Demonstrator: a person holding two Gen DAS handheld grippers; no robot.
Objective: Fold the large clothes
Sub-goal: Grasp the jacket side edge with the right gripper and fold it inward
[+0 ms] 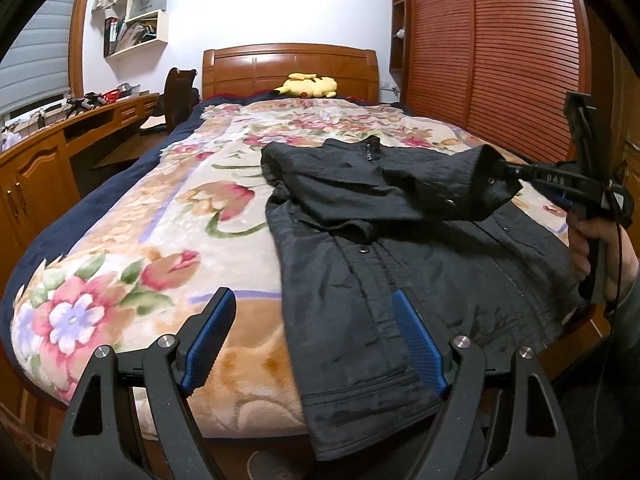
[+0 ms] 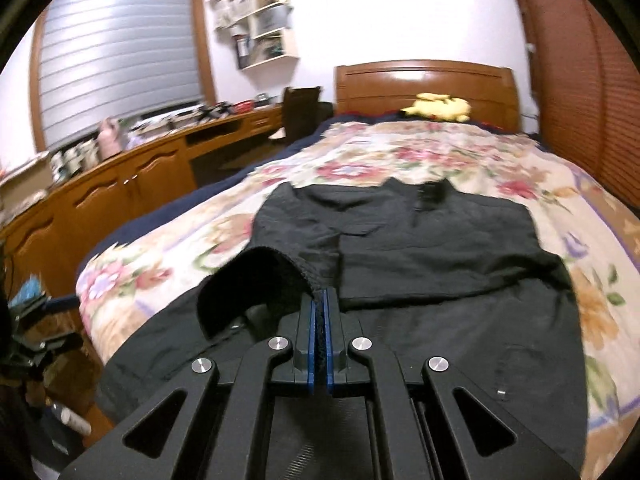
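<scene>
A black jacket (image 1: 400, 248) lies front up on the floral bed, collar toward the headboard; it also shows in the right wrist view (image 2: 420, 240). My left gripper (image 1: 314, 320) is open and empty above the jacket's lower left edge. My right gripper (image 2: 319, 308) is shut on the cuff of the jacket's right sleeve (image 2: 256, 280). In the left wrist view the right gripper (image 1: 500, 170) holds that sleeve (image 1: 452, 188) lifted and stretched across the jacket's chest.
The floral blanket (image 1: 160, 240) covers the bed. A yellow plush toy (image 1: 308, 86) lies by the wooden headboard (image 1: 290, 68). A wooden desk with cabinets (image 1: 44, 168) runs along the left. A slatted wardrobe (image 1: 500, 60) stands on the right.
</scene>
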